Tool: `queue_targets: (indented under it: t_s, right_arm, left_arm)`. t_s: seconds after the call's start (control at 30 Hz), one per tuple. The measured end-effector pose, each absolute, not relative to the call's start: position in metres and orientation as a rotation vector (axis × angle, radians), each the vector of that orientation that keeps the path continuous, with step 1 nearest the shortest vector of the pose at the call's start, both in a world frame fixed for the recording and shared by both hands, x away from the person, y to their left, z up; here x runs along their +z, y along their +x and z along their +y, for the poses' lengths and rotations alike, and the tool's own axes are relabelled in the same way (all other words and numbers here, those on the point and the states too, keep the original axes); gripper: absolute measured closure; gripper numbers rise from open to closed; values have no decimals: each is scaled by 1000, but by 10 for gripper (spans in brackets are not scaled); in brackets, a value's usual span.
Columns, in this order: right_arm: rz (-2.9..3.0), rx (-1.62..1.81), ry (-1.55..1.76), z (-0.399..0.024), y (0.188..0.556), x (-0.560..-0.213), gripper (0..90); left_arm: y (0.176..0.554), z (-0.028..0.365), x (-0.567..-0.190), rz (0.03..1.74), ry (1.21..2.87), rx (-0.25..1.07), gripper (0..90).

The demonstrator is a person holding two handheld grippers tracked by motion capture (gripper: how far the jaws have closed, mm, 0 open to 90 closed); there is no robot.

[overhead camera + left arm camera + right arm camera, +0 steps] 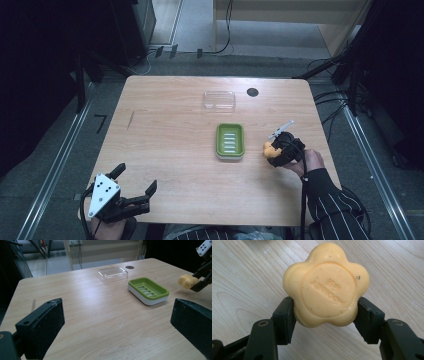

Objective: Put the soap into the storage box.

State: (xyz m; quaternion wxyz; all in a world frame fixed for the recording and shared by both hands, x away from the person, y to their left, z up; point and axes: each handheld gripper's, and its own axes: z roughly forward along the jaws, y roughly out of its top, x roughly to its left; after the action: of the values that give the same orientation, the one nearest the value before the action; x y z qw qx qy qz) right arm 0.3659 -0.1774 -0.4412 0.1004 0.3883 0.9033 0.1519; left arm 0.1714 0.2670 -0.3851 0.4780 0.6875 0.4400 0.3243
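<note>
**Entry: flower-shaped soap bar, held over the tabletop beside its dish**

High view. We list a wooden tabletop (170, 150) carrying a green soap dish (230, 141) near the middle and a clear lid (219, 100) farther back, well apart from it. The right gripper (274, 150) hangs just right of the dish, its jaws clamped on a yellow soap (269, 149). The left gripper (137, 186) sits at the near left corner, jaws wide apart, nothing between them.

Left gripper view. We look between two black jaws standing far apart over bare wood. The dish (148, 290) shows a slotted green tray on a white base; the lid (113, 274) lies behind it. The soap (187, 281) appears at the right edge, lifted off the wood in the other gripper's jaws.

Right gripper view. The soap (326, 284) is a pale yellow five-lobed flower with a raised round medallion and embossed lettering, a few dark specks on its face. The jaws bite only its lower lobes on either side.

Risk note. We judge the hold shallow: the pads meet rounded, waxy lobes low on the bar, so a quick swing or tilt could let it pivot or slip out. Lowered off-centre, it could catch the dish rim and tip or shove the light dish.
</note>
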Motion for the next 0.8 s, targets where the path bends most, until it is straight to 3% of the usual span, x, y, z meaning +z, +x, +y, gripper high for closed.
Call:
queue_targets:
  t_s: [0.8]
  right_arm:
    - [2639, 527, 1097, -164, 375, -431, 402]
  left_arm:
    - [171, 267, -385, 1077, 1681, 794, 0]
